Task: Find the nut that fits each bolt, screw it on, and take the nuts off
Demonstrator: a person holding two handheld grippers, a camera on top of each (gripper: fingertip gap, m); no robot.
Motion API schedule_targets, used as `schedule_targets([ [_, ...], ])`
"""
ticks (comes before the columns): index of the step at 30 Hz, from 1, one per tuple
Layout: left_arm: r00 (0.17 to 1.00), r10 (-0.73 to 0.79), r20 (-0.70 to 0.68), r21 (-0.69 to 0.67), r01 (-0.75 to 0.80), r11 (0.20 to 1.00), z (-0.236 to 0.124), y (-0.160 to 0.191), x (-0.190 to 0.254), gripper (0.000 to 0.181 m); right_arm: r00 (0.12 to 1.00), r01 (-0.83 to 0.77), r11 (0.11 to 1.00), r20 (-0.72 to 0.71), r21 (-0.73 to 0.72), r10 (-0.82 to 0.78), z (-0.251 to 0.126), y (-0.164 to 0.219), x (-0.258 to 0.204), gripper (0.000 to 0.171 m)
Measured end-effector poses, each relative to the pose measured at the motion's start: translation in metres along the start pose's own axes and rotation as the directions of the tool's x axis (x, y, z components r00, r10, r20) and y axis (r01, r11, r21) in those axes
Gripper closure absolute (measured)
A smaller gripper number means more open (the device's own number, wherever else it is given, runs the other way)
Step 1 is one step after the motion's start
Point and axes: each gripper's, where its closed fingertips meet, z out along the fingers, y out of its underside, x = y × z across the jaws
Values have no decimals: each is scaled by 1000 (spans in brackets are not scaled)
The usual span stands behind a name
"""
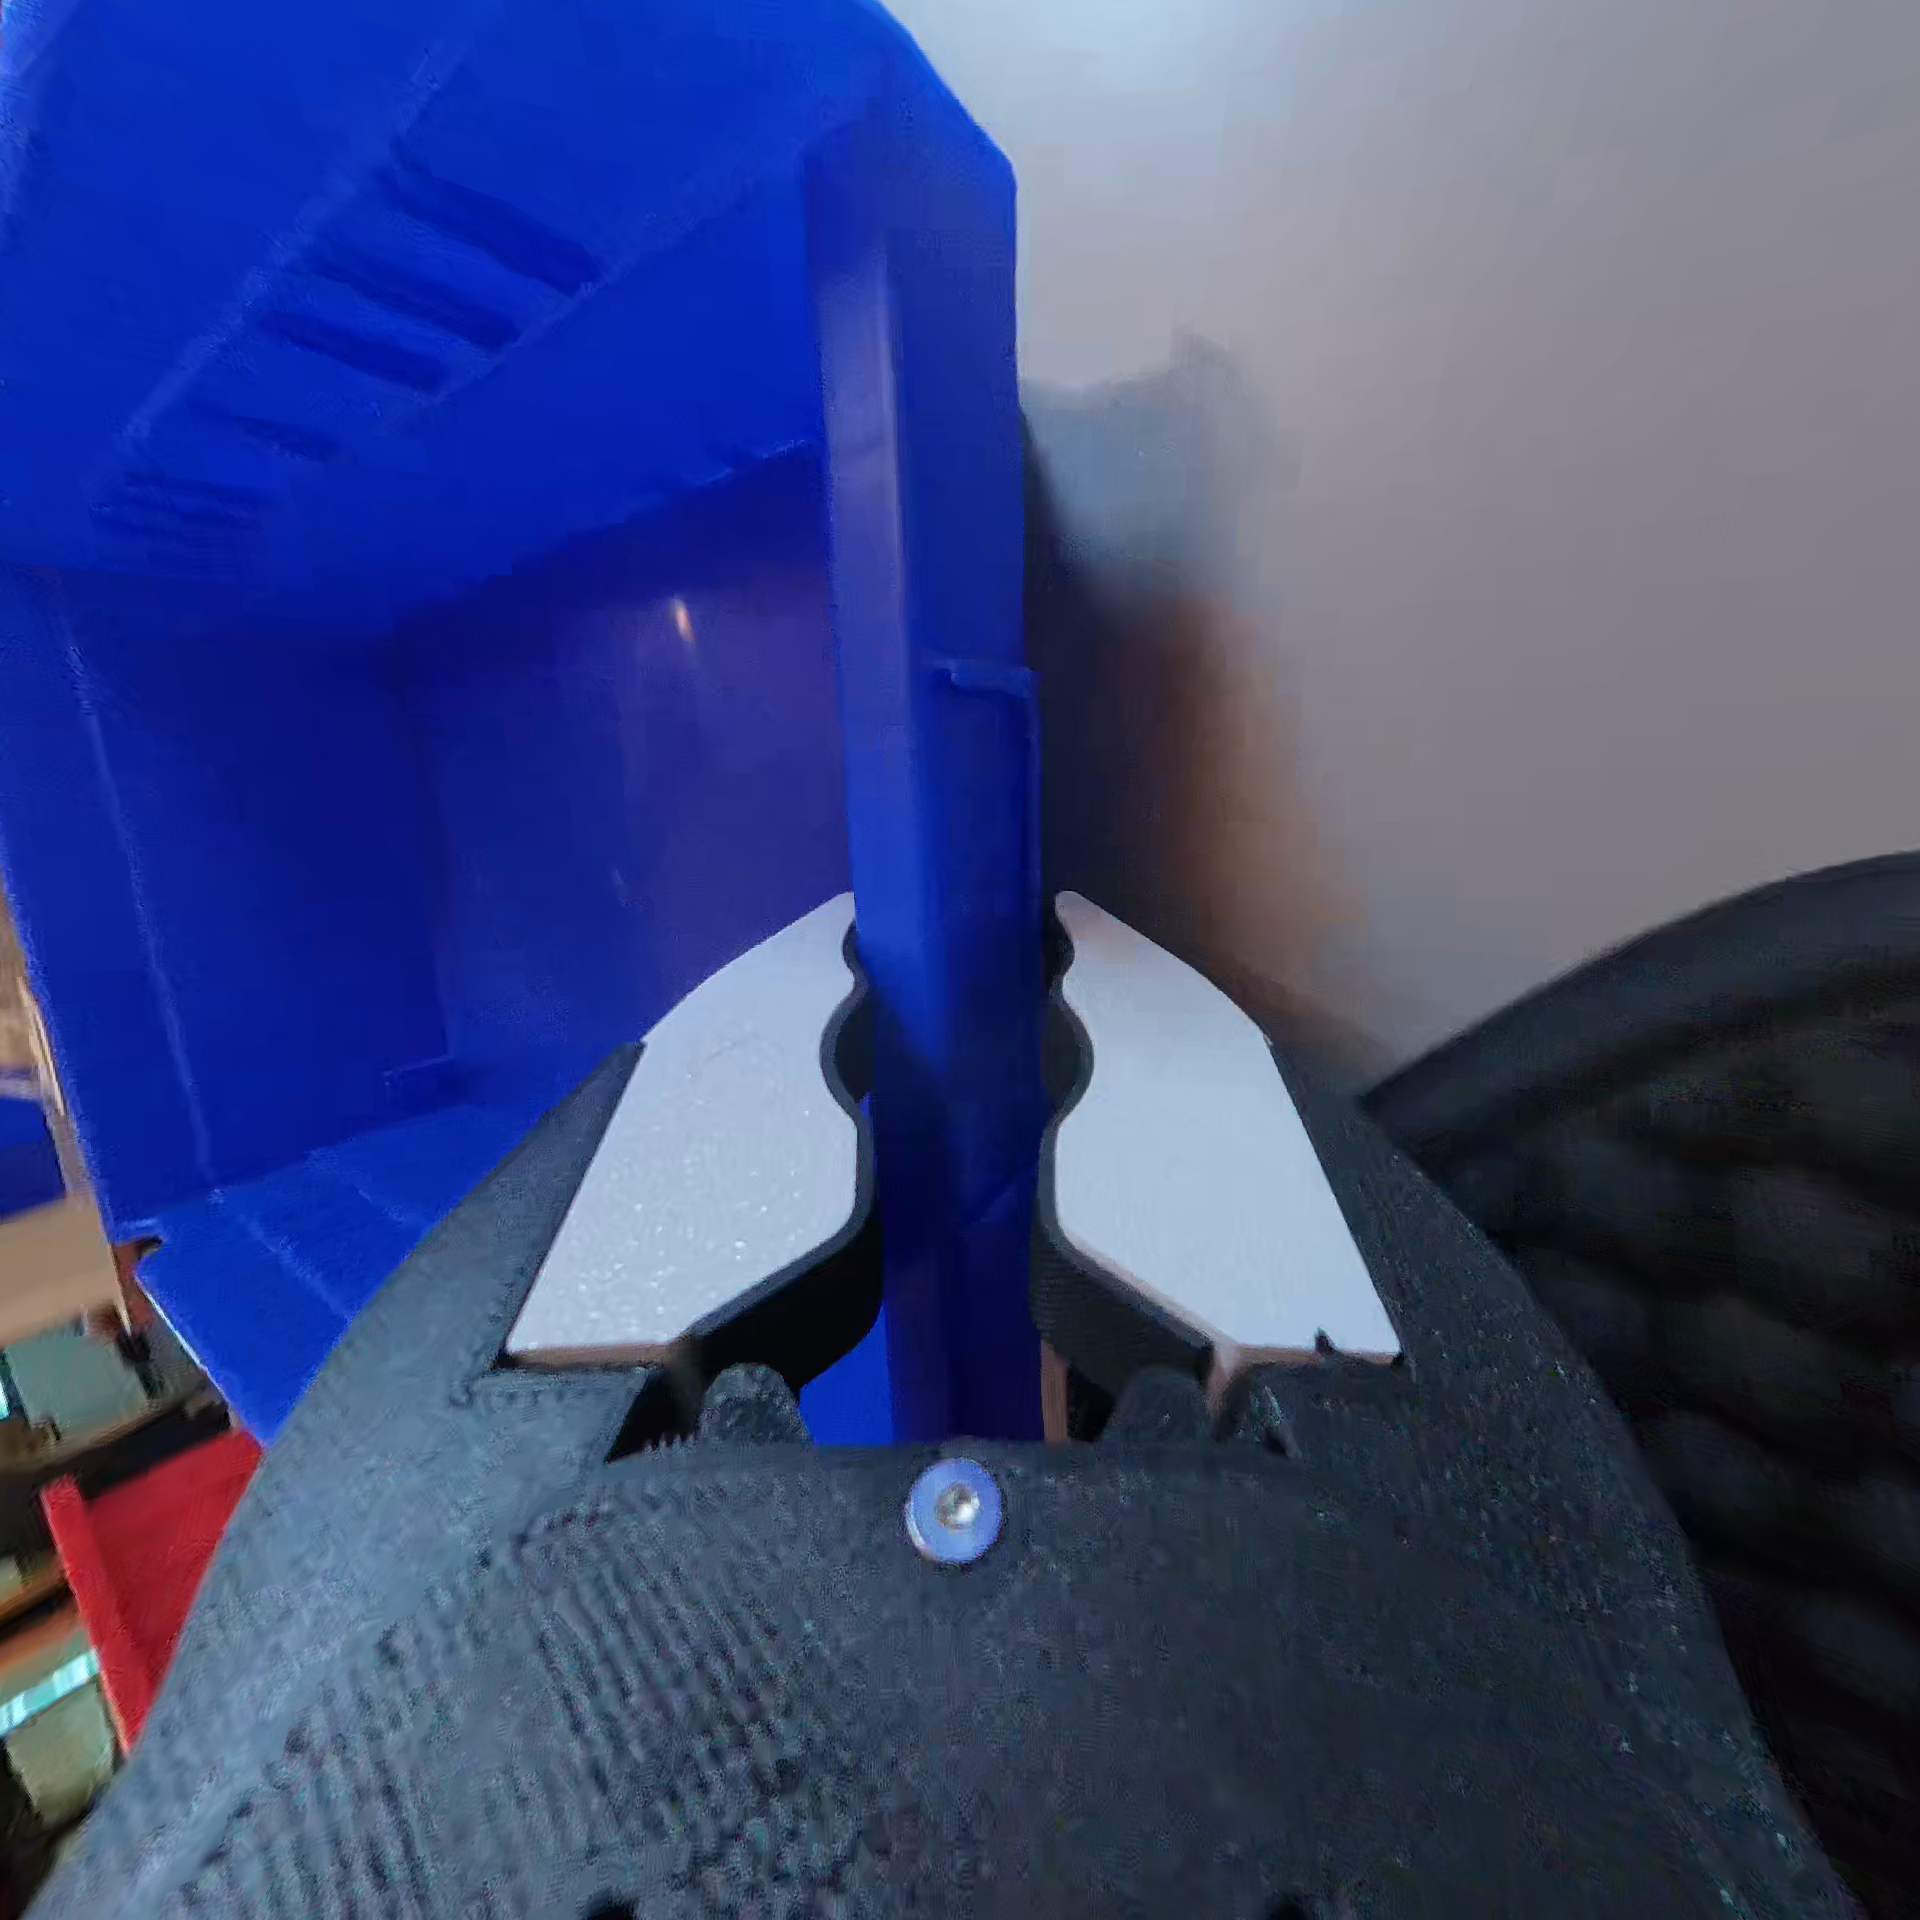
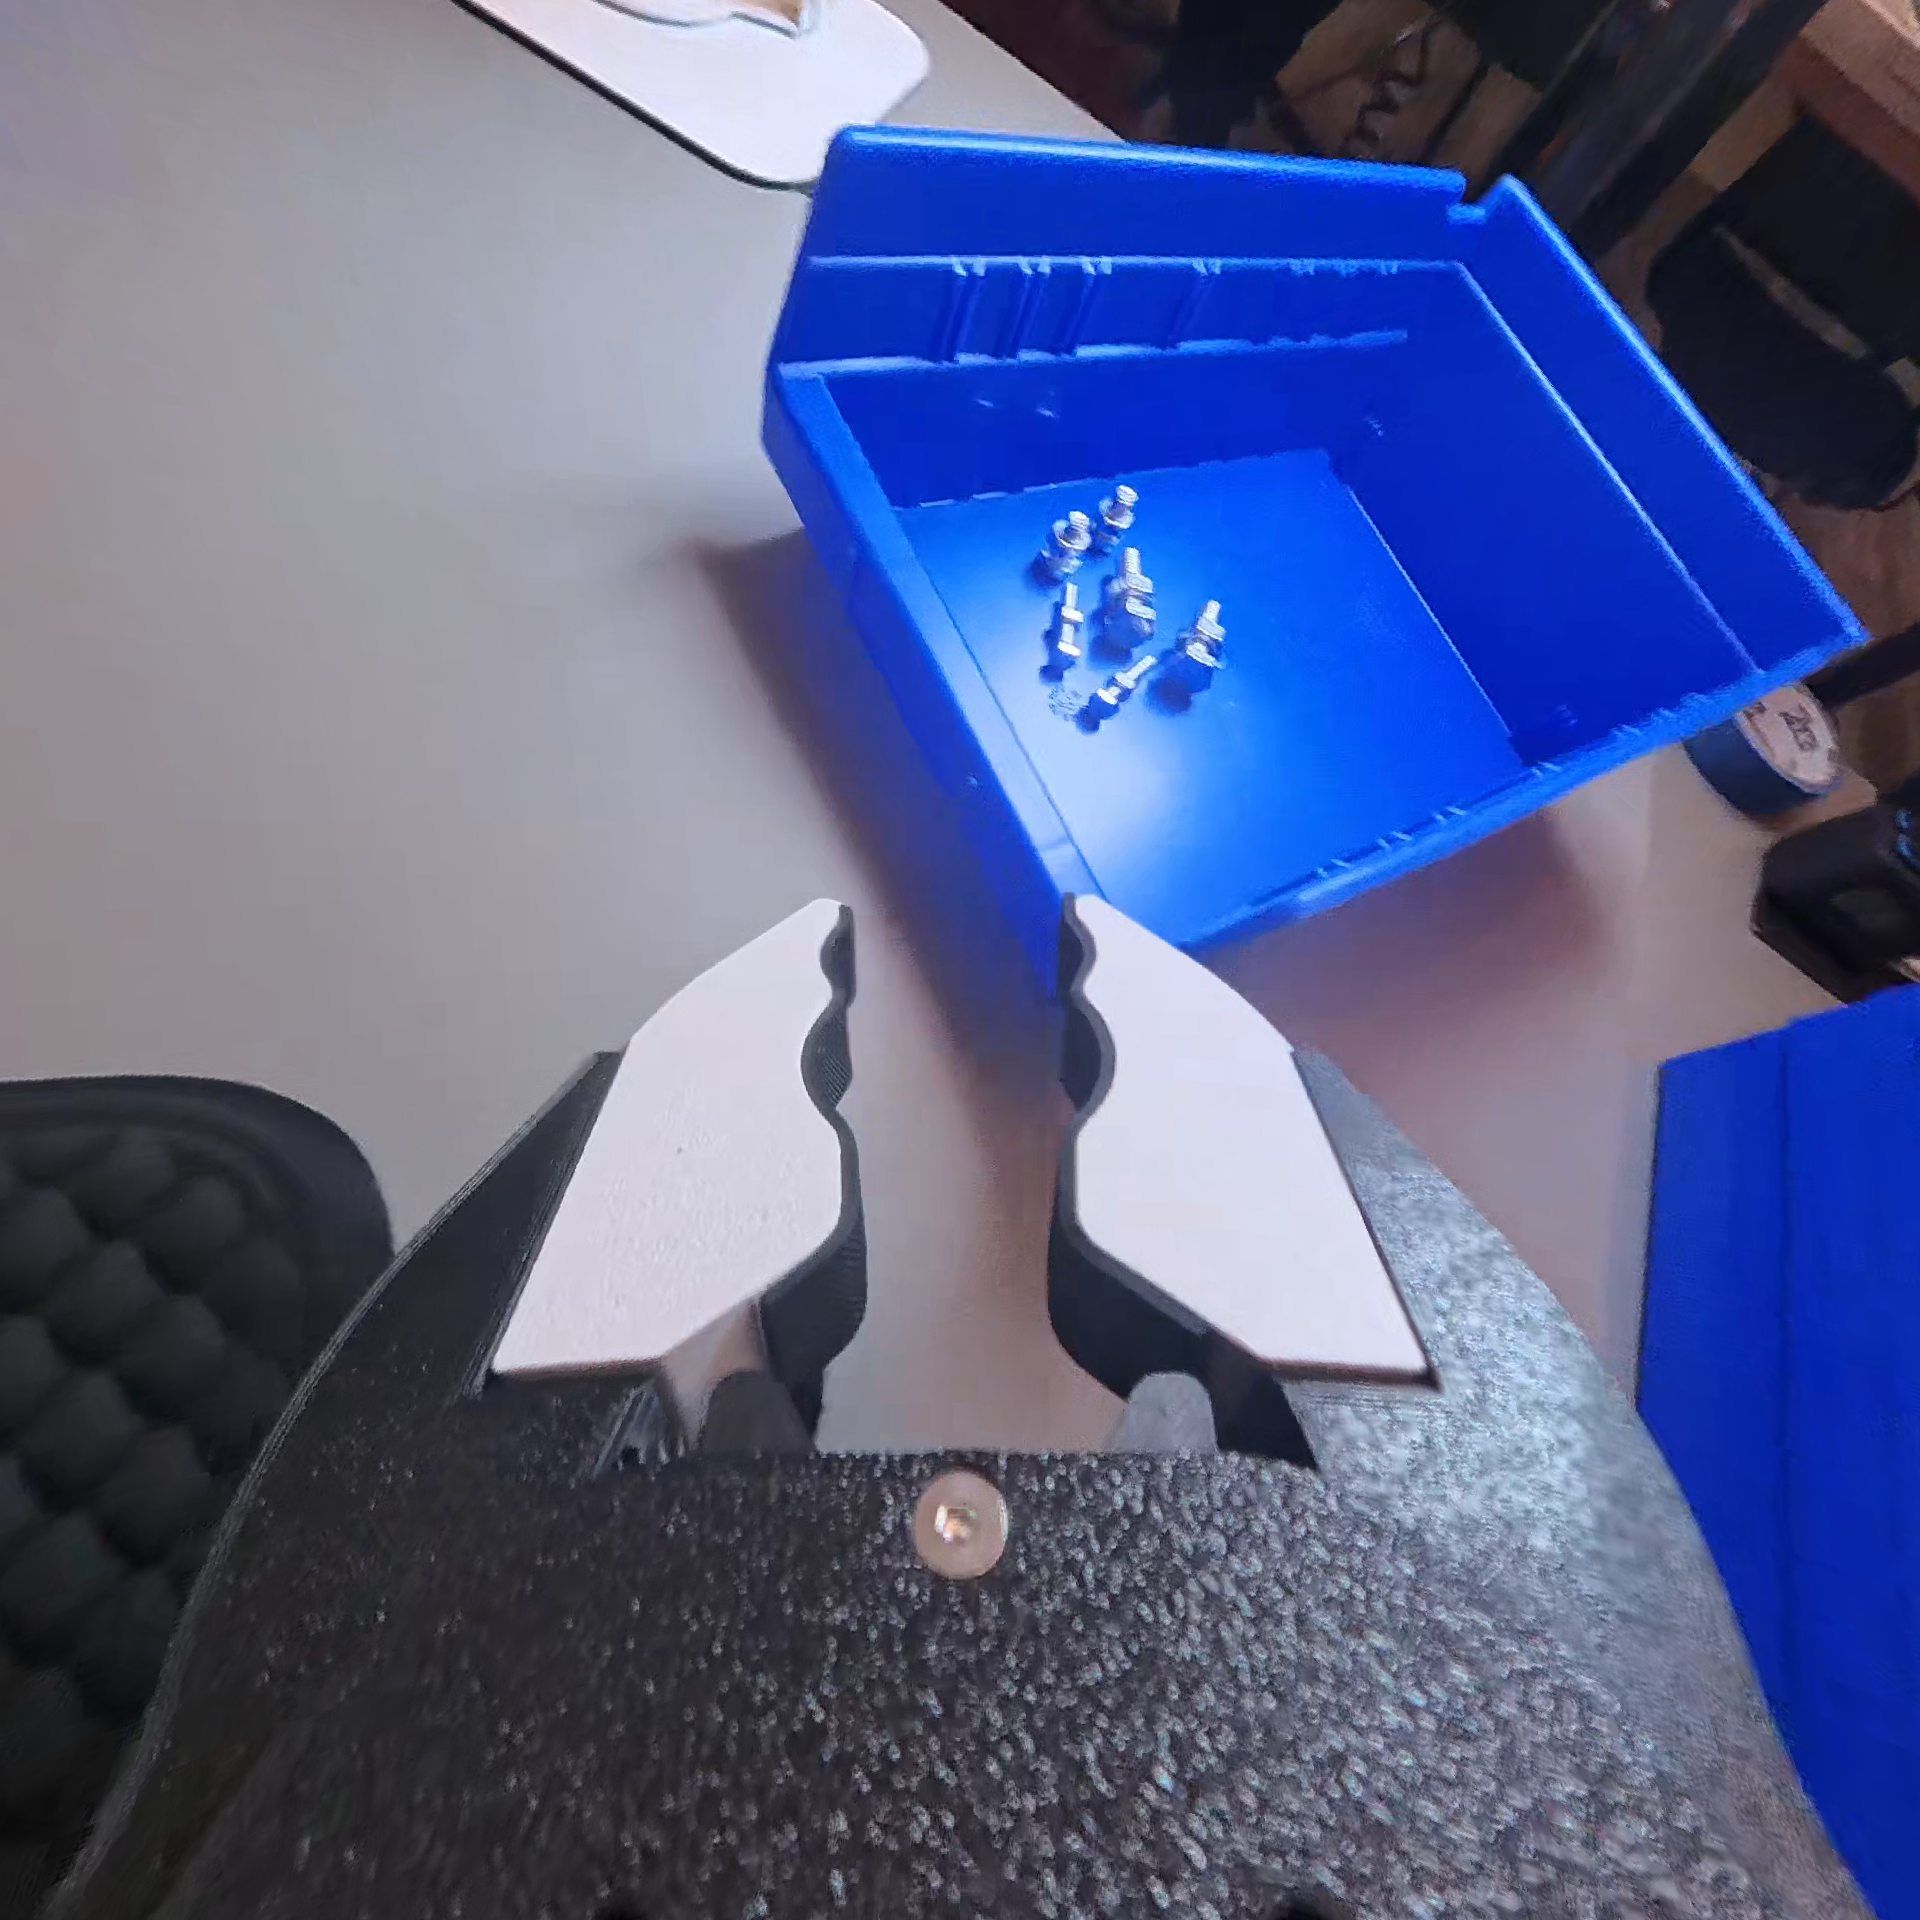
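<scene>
The bolts and nuts (image 2: pixel 1117 603) lie in a loose cluster on the floor of a blue bin (image 2: pixel 1621 499), nearer its left wall than its right; several bolts appear to carry nuts, though blur leaves this uncertain. The bin sits on the grey tabletop (image 2: pixel 364 520), near its far edge. The right gripper (image 2: pixel 956 925) hangs short of the bin's near corner, fingers parted and holding nothing, presumably ready to reach in. The left gripper (image 1: pixel 951 925) is closed on the wall of a second blue bin (image 1: pixel 914 623), seemingly to carry or steady it. A black cushion (image 2: pixel 125 1299) lies at the left.
</scene>
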Motion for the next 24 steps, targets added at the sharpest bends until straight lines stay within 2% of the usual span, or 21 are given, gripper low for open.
schedule_targets([
  [4, 992, 124, -30, 157, -118, 981, -11, -76, 46, 151, 968, -189, 980, -158, 59, 196, 0, 4, 37, 114],
  [6, 986, 166, -26, 192, -158, 969, -4, -108, 51, 151, 925, -293, 951, -223, 97, 308, 12, 9, 55, 103],
  [8, 987, 158, -14, 212, -151, 966, 10, -137, 44, 150, 886, -372, 922, -255, 108, 387, 33, 16, 69, 100],
  [10, 995, 97, 38, 225, -103, 969, 24, -158, 26, 147, 851, -447, 886, -247, 126, 464, 53, 18, 79, 110],
  [11, 995, 68, 80, 228, -84, 970, 26, -164, 15, 140, 846, -457, 880, -244, 125, 474, 60, 19, 82, 124],
  [13, 993, 5, 122, 301, -42, 953, 8, -174, 3, 129, 841, -473, 872, -231, 123, 489, 66, 19, 85, 137],
  [15, 997, -81, 17, 446, 65, 893, -23, -187, 12, 133, 855, -446, 889, -244, 107, 458, 60, 20, 84, 148],
  [17, 970, -154, -189, 532, 233, 814, -48, -198, 32, 139, 875, -410, 908, -246, 81, 417, 50, 23, 74, 152],
  [20, 902, -215, -374, 554, 403, 728, -62, -211, 50, 143, 884, -410, 910, -217, 65, 414, 26, 31, 49, 154],
  [24, 848, -243, -472, 521, 490, 699, -49, -241, 66, 142, 885, -411, 909, -207, 74, 417, -14, 45, 19, 164],
])
